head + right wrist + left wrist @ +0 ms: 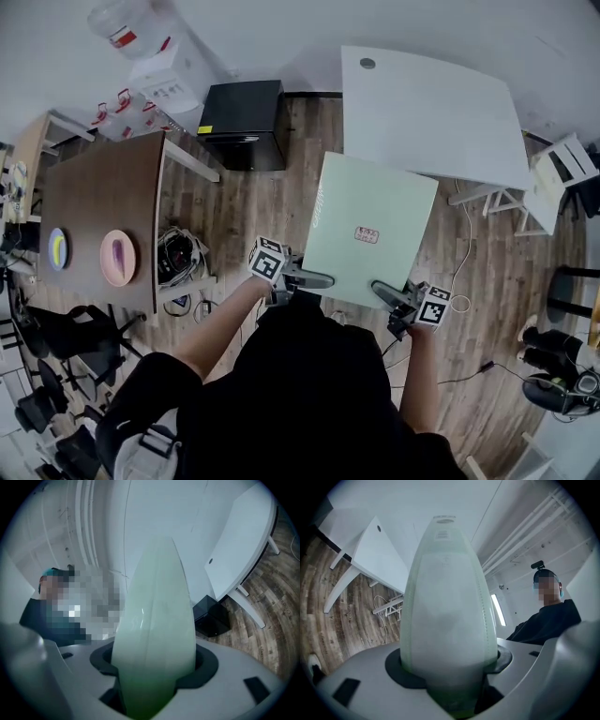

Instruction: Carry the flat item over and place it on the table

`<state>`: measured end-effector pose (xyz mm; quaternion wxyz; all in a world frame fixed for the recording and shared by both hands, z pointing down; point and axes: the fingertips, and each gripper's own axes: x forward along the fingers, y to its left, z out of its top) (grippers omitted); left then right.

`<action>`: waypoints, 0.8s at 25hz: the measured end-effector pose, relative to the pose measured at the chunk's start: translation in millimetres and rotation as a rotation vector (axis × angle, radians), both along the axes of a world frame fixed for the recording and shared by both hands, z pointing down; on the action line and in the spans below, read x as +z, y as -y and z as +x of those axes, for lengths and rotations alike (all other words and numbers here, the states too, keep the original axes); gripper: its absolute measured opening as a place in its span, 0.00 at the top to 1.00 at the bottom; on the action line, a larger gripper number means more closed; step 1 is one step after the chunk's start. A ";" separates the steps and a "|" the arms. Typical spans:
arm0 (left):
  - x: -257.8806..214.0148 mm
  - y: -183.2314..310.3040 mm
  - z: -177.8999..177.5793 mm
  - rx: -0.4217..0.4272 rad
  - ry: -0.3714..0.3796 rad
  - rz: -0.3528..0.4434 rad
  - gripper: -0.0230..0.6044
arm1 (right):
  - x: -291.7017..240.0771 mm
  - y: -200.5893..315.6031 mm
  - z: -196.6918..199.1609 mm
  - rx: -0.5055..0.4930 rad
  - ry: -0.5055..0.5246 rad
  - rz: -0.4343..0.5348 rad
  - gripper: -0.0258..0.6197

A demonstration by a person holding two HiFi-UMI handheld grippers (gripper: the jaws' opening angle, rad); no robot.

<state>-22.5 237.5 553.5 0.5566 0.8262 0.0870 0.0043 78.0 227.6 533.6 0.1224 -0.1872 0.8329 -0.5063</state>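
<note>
A flat pale-green square panel (pixel 370 225) with a small label is held level over the wooden floor, between me and the white table (pixel 427 117). My left gripper (pixel 314 278) is shut on its near left corner, my right gripper (pixel 389 293) on its near right edge. In the left gripper view the panel (pixel 450 606) rises edge-on from between the jaws, with the white table (pixel 377 557) beyond. The right gripper view shows the panel (pixel 157 630) clamped the same way, and the white table (pixel 243 550) to the right.
A black cabinet (pixel 244 122) stands left of the white table. A brown table (pixel 103 206) with two plates is at far left, cables (pixel 178 258) beside it. A white stool (pixel 553 178) and dark chairs sit at right. A water dispenser (pixel 155 56) stands at the back.
</note>
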 end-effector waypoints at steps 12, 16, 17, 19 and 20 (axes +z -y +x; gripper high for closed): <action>14.9 104.4 -48.5 0.074 0.006 -0.047 0.48 | 17.8 100.1 -48.1 0.068 -0.013 -0.070 0.49; 21.3 142.0 -46.6 0.079 -0.012 -0.069 0.48 | 21.3 135.8 -46.8 0.086 -0.028 -0.082 0.49; 22.9 150.8 -44.7 0.076 -0.017 -0.076 0.48 | 22.7 144.4 -45.2 0.089 -0.031 -0.084 0.49; 26.6 167.8 -40.1 0.074 -0.018 -0.079 0.48 | 27.6 161.7 -40.4 0.093 -0.031 -0.090 0.49; 28.4 176.0 -37.2 0.074 -0.016 -0.078 0.48 | 30.6 170.3 -37.2 0.093 -0.028 -0.095 0.49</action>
